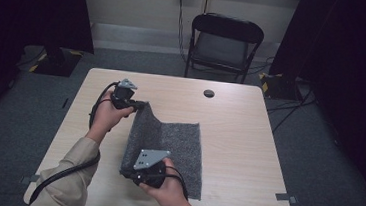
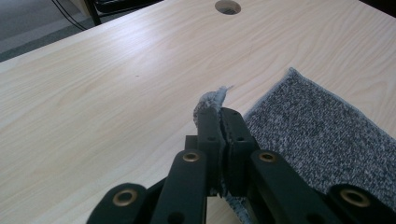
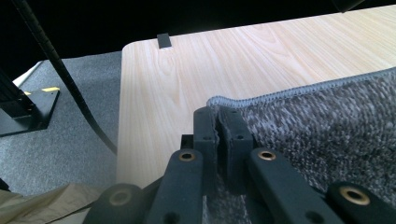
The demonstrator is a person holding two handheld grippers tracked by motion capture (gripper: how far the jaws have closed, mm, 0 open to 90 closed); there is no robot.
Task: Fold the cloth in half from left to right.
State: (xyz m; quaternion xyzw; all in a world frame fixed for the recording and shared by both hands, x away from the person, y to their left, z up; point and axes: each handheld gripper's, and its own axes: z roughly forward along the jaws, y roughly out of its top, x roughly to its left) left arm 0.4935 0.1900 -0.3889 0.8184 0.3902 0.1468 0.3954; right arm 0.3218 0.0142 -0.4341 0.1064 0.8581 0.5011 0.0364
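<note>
Between both hand-held grippers' (image 2: 219,130) closed jaws: grey cloth (image 1: 177,142) corners.

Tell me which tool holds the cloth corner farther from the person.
The left tool, clamped on the grey cloth's far left corner, lifted off the table. The right tool grips the near left corner, closer to the person.

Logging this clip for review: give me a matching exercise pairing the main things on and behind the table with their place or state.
Things:
1. left gripper
2. right gripper
3. round cable hole in the light wooden table
4. black folding chair

Places or states:
A. on the floor beyond the table's far edge
B. shut on the near left corner of the grey speckled knitted cloth
C. in the tabletop near its far edge
D. shut on the cloth's far left corner, lifted off the table

Pairs: 1-D, 2-B, 3-C, 4-A
</note>
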